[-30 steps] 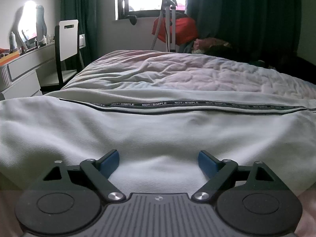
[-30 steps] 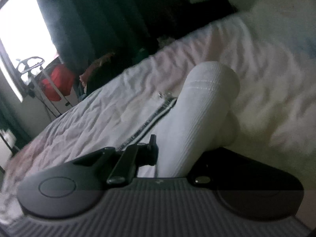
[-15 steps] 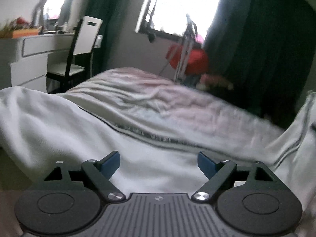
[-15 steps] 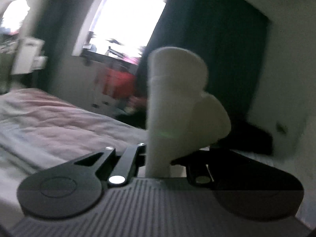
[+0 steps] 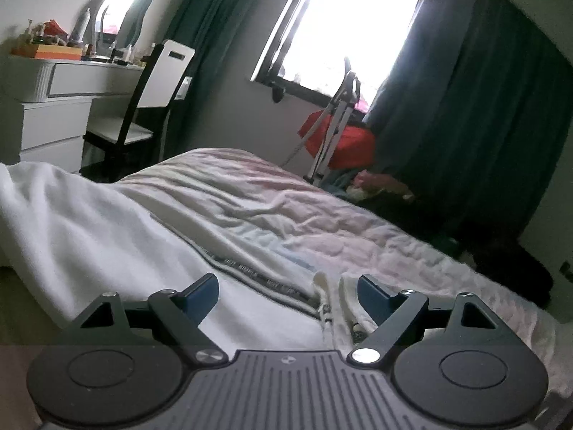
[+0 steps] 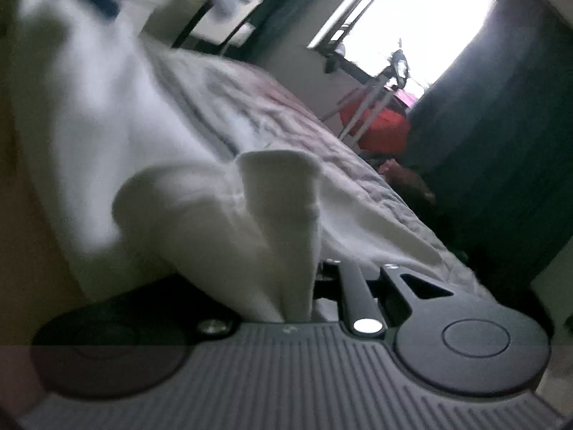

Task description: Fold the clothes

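A white zip-up garment with a black lettered band along its zipper lies spread on the bed. My left gripper is open and empty, its blue-padded fingers just above the garment near the zipper's end. My right gripper is shut on a bunched fold of the white garment, which stands up between the jaws and hides the fingertips. The rest of the garment trails off to the upper left in the blurred right wrist view.
The bed has a wrinkled pinkish quilt. A white dresser and a chair stand at the left. A tripod and a red bag stand under the window, with dark curtains beside it.
My right gripper has swung with the held fold from high in the air down toward the bed. My left gripper has turned right, stayed open, and now sits over the zipper's end.
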{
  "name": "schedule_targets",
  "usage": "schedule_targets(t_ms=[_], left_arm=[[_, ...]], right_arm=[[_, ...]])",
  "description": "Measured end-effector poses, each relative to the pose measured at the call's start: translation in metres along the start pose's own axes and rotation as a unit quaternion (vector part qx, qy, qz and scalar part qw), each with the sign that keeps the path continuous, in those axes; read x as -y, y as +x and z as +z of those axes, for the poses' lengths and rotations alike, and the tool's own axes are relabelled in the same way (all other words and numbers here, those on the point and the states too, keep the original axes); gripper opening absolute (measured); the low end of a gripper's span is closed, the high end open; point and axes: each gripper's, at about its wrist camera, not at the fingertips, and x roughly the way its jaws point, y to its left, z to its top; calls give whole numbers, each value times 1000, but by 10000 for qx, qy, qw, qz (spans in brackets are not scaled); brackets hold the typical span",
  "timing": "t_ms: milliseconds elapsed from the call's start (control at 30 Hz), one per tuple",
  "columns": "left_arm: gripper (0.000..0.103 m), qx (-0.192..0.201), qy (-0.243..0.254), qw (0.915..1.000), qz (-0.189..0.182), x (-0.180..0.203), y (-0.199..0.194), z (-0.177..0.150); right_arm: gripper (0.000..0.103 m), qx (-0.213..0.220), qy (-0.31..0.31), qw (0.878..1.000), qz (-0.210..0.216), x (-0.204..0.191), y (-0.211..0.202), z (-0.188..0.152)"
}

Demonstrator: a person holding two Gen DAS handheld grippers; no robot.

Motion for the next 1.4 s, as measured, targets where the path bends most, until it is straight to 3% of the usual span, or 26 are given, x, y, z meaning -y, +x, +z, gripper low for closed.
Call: schedule_targets(t_ms=[67, 233, 300, 333, 400, 533, 633, 700, 767, 967, 1100, 1200, 1267, 1367, 1400], left_arm=[[86, 53, 16, 10000, -26, 1, 1, 1], [86, -159, -1, 9998, -152, -2, 9, -3], [86, -353, -102, 9988, -333, -6, 13, -3], [86, -416, -136, 9981, -430, -7, 14, -4], [86, -496, -165, 9970, -572, -8, 16, -4], [87, -676, -152, 9947, -765, -8, 17, -9], [87, -911, -271, 9904, -1000, -9, 20, -13], [86, -1062, -264, 9880, -1090, -6, 23, -18], [84, -1281, -302, 9851, -1108, -3, 28, -24], [77, -1707, -316, 9777, -1181, 0, 46, -40], [70, -1778, -390, 9740, -1346, -2, 54, -42], [51, -1810, -270, 9738, -1349, 0, 58, -45], [31, -1733, -52, 9754, -1362, 6, 55, -46], [16, -1422, 222, 9807, -1326, 13, 43, -43], [15, -1305, 313, 9823, -1310, 16, 38, -42]], right_arm=[[16, 100, 164, 9998, 33, 1, -1, 9], [23, -151, 570, 9970, 508, 1, 9, 10], [40, -211, 941, 9909, 941, 14, 7, 14], [48, -268, 1232, 9842, 1247, 24, 2, 14], [79, -392, 1837, 9636, 1900, 43, -8, 16], [79, -645, 2609, 9286, 2558, 71, -38, 11], [79, -1131, 3042, 9170, 2319, 85, -65, -2], [79, -1485, 3530, 8982, 2158, 100, -75, -19], [79, -1476, 3924, 8874, 1916, 116, -79, -35], [79, -1205, 4377, 8853, 1003, 148, -72, -46], [79, -1511, 4259, 8884, 804, 142, -43, -55], [79, -1727, 4246, 8858, 717, 137, -23, -62], [81, -1732, 4236, 8867, 664, 135, -20, -61], [80, -1676, 4190, 8901, 642, 133, -23, -60], [78, -1612, 4208, 8902, 663, 134, -26, -59]])
